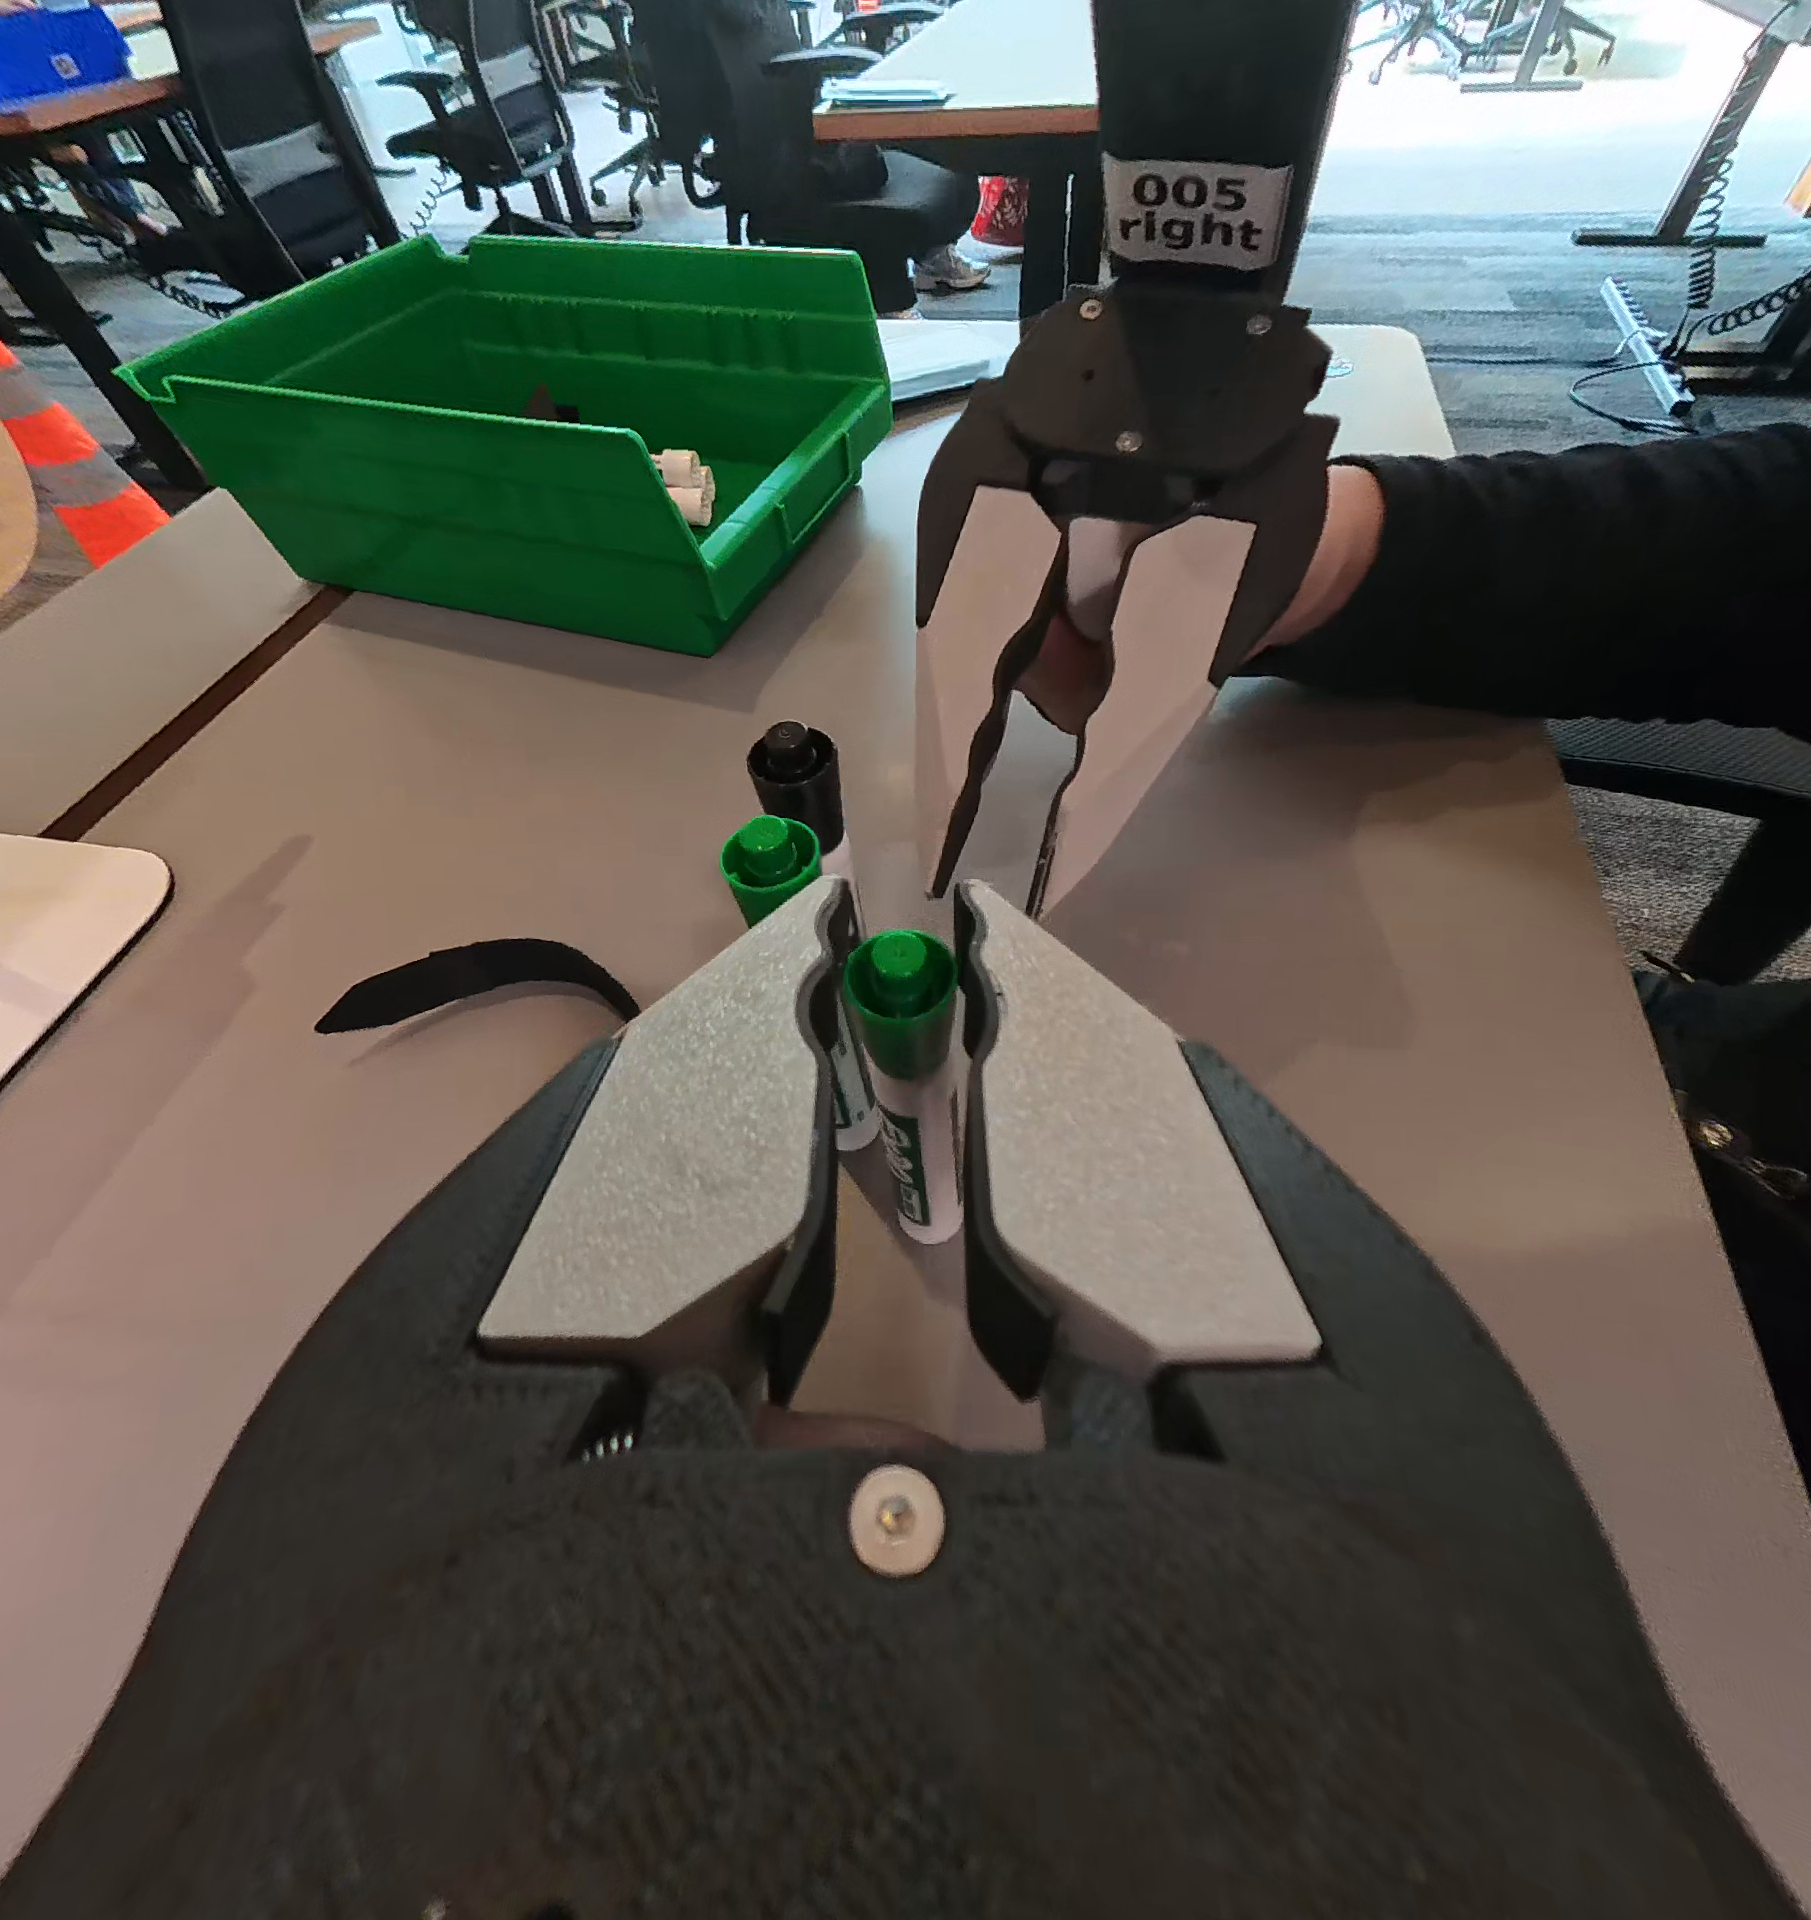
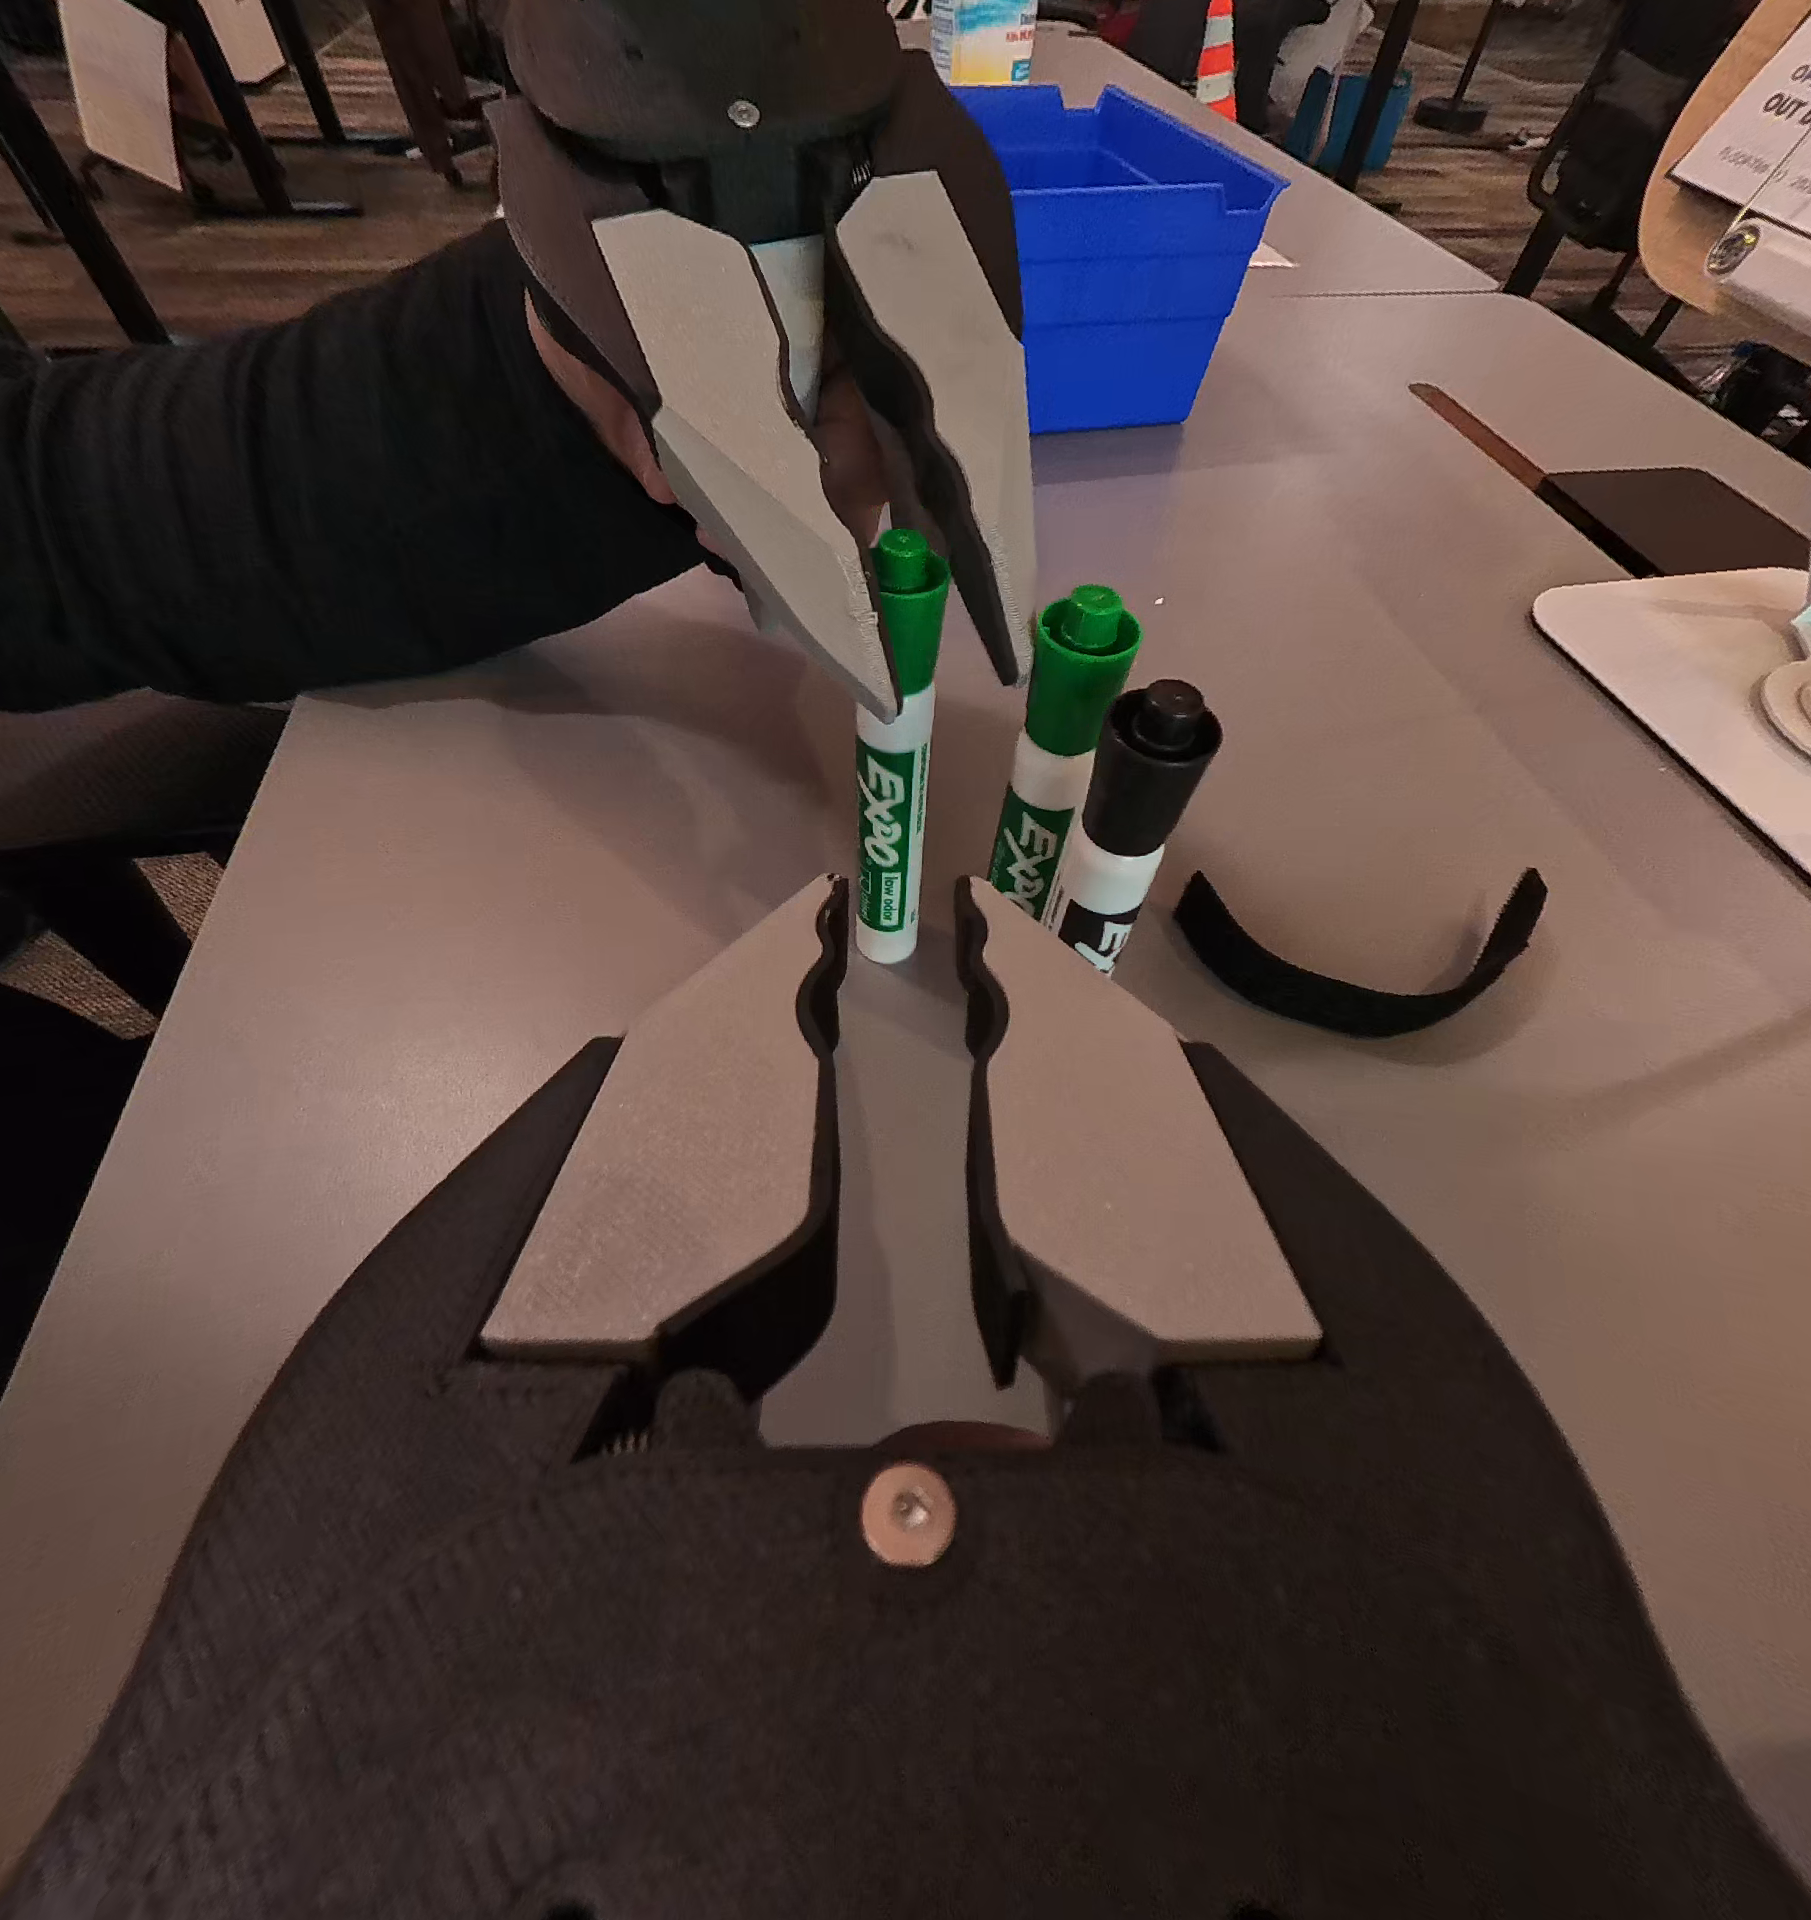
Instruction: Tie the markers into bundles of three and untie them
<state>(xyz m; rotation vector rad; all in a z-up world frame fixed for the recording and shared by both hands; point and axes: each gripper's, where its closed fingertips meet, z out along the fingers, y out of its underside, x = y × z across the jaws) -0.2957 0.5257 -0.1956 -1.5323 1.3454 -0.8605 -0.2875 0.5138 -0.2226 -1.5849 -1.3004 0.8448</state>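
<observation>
A green-capped marker [image 1: 899, 997] stands upright on the grey table [image 1: 413, 727]. My left gripper [image 1: 896, 904] is shut on its cap. The right wrist view shows this gripper [image 2: 942, 686] coming from above, its fingers at either side of the cap, with the marker [image 2: 890, 821] standing on the table. A second green marker [image 2: 1072, 727] and a black marker [image 2: 1140, 800] stand together just beside it. A black strap [image 2: 1348, 987] lies loose on the table near them. My right gripper [image 2: 896, 894] is open with nothing between its fingers, a short way from the held marker.
A green bin [image 1: 444, 488] holding a few white marker ends stands at the table's far side in the left wrist view. A blue bin [image 2: 1119, 312] stands behind the markers in the right wrist view. A white base plate [image 2: 1659, 675] lies at the right. Less than 4 cm separates the two grippers' tips.
</observation>
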